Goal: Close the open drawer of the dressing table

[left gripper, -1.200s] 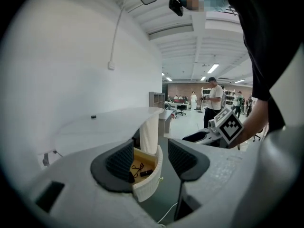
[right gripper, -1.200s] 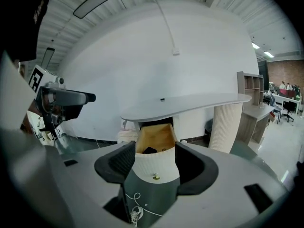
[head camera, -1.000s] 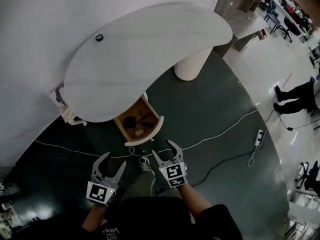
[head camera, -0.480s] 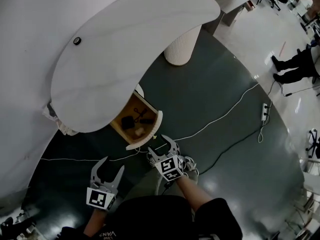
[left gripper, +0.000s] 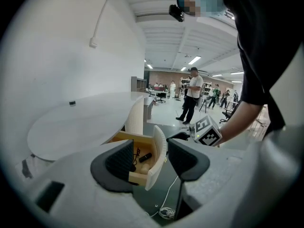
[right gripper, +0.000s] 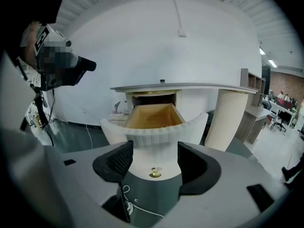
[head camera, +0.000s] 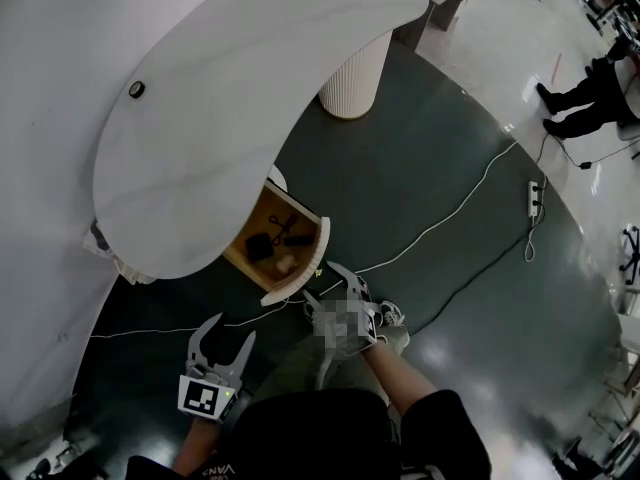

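The dressing table [head camera: 230, 98] has a white curved top. Its wooden drawer [head camera: 272, 240] stands pulled out, with black items and a small pale piece inside. The drawer's curved white ribbed front [head camera: 306, 266] faces me. My right gripper [head camera: 325, 286] is open just in front of that drawer front. In the right gripper view the drawer front [right gripper: 164, 139] fills the gap between the jaws, with its brass knob [right gripper: 155, 174] low between them and my right gripper [right gripper: 154, 163] empty. My left gripper [head camera: 226, 334] hangs open lower left, away from the drawer [left gripper: 140, 158].
A fluted white pedestal [head camera: 352, 78] carries the table's far end. A white cable [head camera: 440, 223] runs over the dark floor to a power strip [head camera: 533, 200]. A small black object [head camera: 136, 89] lies on the tabletop. A person [head camera: 580, 93] stands far right.
My right gripper has moved forward up to the drawer's front. The left gripper has stayed low and open. The view has shifted closer over the table.
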`<control>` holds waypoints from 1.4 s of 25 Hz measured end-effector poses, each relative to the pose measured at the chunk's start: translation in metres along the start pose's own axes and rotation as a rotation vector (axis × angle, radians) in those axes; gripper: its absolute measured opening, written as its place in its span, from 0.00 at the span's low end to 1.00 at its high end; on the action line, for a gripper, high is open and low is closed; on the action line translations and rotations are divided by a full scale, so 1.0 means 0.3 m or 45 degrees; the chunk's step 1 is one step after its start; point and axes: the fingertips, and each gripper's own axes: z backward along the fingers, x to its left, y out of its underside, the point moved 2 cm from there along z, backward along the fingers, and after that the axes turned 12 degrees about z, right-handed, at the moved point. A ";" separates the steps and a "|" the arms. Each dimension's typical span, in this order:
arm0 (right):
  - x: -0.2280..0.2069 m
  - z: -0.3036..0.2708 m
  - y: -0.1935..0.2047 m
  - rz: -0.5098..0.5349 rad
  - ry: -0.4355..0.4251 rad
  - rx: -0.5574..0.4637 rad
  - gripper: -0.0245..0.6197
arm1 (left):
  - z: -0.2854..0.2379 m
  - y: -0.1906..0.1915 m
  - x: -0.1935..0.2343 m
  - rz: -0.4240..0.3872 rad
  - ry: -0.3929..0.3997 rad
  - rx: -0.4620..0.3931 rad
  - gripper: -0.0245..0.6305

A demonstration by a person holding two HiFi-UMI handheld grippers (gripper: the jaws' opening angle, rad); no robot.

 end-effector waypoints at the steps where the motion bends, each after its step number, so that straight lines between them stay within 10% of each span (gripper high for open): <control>1: 0.001 -0.002 -0.002 0.004 -0.001 -0.005 0.46 | 0.005 0.007 0.009 0.003 0.005 0.006 0.38; 35: -0.065 -0.301 -0.178 -0.037 -0.127 -0.308 0.46 | -0.206 -0.019 0.106 0.062 -0.064 0.076 0.38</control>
